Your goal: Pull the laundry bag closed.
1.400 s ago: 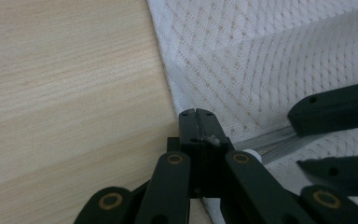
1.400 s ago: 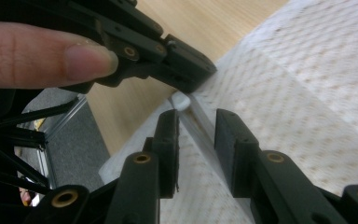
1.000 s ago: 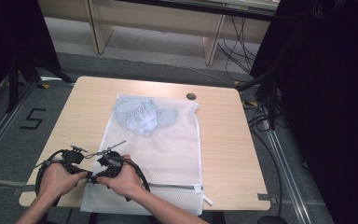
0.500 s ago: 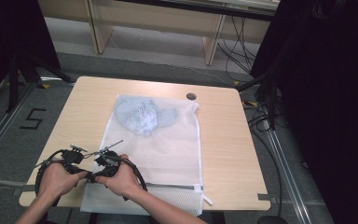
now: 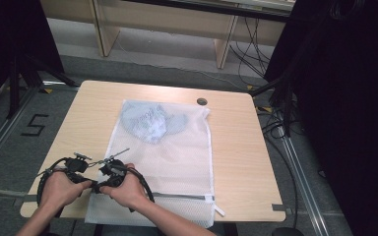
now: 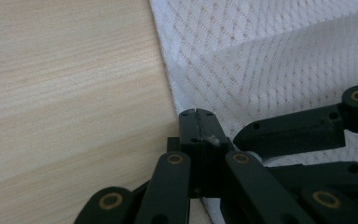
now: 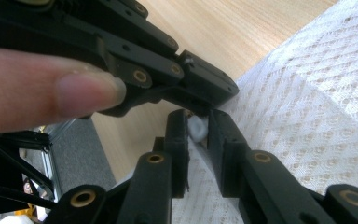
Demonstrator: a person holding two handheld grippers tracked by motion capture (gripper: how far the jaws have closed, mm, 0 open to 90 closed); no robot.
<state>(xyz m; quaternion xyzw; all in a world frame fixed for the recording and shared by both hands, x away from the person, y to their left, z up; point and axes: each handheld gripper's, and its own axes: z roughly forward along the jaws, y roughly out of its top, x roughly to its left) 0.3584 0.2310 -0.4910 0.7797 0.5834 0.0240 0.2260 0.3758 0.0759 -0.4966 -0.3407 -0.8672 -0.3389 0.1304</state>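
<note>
A: The white mesh laundry bag (image 5: 170,162) lies flat on the wooden table (image 5: 236,162), with a light blue garment (image 5: 150,122) inside, well beyond both sets of jaws. The zipper (image 5: 187,196) runs along the bag's near end.

B: And the grippers?

A: The left gripper (image 6: 196,114) has its jaws pressed together at the bag's left edge; a scrap of white seems nipped between them, probably mesh, though I cannot be sure. The right gripper (image 7: 197,127) has just been closing, and a small white piece, seemingly the zipper pull (image 7: 196,128), sits pinched between its jaws, directly beside the left jaws.

B: Progress?

A: The garment is in. Judging by the grip, working the zipper is only starting.
</note>
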